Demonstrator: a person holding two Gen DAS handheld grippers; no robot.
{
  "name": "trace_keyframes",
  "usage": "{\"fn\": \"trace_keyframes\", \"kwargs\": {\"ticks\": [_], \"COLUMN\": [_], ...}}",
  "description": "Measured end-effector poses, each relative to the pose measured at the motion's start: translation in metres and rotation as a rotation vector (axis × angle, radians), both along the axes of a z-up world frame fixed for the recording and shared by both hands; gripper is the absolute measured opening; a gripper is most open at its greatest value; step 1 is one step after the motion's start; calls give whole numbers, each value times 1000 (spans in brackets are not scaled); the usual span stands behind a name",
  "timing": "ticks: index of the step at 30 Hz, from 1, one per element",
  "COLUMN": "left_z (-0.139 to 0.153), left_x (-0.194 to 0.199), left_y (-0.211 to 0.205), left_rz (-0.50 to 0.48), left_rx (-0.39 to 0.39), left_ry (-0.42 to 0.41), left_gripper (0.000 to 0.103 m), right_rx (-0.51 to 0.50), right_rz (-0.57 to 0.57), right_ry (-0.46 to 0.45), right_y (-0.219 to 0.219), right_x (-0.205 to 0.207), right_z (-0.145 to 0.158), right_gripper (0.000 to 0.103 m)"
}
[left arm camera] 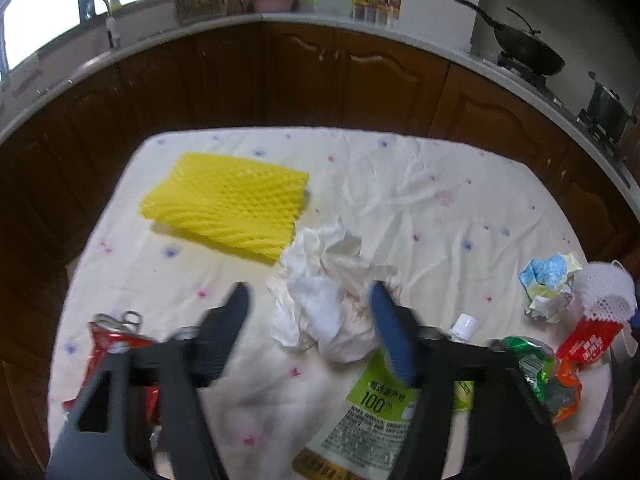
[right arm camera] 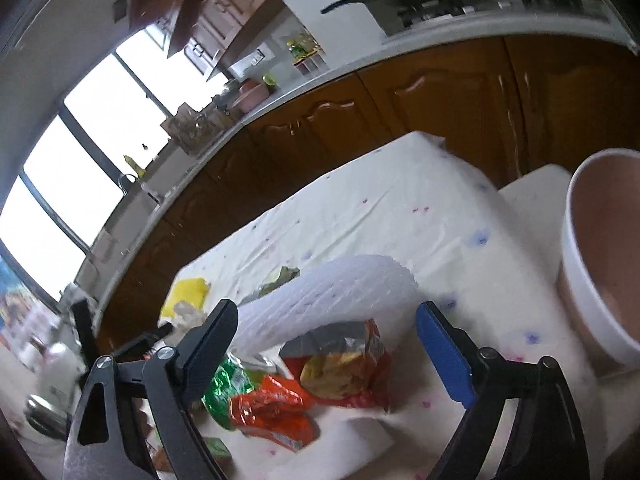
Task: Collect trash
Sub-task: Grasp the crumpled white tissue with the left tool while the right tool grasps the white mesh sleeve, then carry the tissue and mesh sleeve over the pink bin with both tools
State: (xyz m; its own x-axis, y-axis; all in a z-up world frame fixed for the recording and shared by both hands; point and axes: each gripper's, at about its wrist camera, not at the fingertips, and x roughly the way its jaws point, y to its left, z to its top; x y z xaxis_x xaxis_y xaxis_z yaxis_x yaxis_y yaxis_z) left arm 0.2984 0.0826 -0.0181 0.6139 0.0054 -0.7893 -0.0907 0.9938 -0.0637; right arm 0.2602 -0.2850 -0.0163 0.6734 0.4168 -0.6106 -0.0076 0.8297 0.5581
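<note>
My left gripper (left arm camera: pixel 310 298) is open, its jaws on either side of a crumpled white tissue wad (left arm camera: pixel 328 292) on the cloth-covered table (left arm camera: pixel 440 208). A yellow foam net (left arm camera: pixel 226 202) lies behind it. A crushed red can (left arm camera: pixel 114 340), a green drink pouch (left arm camera: pixel 372 400) and crumpled paper (left arm camera: pixel 548 280) lie around. My right gripper (right arm camera: pixel 326 320) is open above a white foam net (right arm camera: pixel 320 300) and red and green snack wrappers (right arm camera: pixel 304 380). A white-rimmed bin (right arm camera: pixel 592 264) stands at the right.
Brown kitchen cabinets (left arm camera: pixel 320 76) and a counter with a wok (left arm camera: pixel 528 56) ring the table. A red carton (left arm camera: pixel 588 338) and white foam net (left arm camera: pixel 608 288) lie at the table's right edge in the left wrist view.
</note>
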Motion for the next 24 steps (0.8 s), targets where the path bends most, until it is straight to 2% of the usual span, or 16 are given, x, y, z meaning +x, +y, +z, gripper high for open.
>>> {"fn": "trace_keyframes", "kwargs": {"ticks": [1,2,4,5,8,12,20,24], "left_z": [-3,-6,-6,-4,5,32,94,111], "left_x": [2,4,3,1,-6,-20,-60,-71], "left_y": [0,-1,-2,-4,-6,-10,-41,-67], "left_rz": [-7,-16,-26,-29,-38,-43,-120,-185], "left_rx": [-8,-21,-24,-17,-15,-30,-78,-111], "left_ry": [9,20,7,-3,-40,-105,-250,-279], "left_gripper": [27,20,18,17,16,15,15,15], "right_rx": [8,12,23,25,11,8,-7,-8], "right_rz": [2,6,13,13,8,13,23,7], "right_ry": [-1,-3,-10,-13,-50,-114,-205,-234], "right_y": [-1,-1,-2,-1,0,3,1,-11], "right_x": [3,4,6,6,1,-7,-27,-42], "right_z": [-2,-3,-4,-3,2,18,48,60], "right_gripper": [65,55,17,12,7,2,2,2]}}
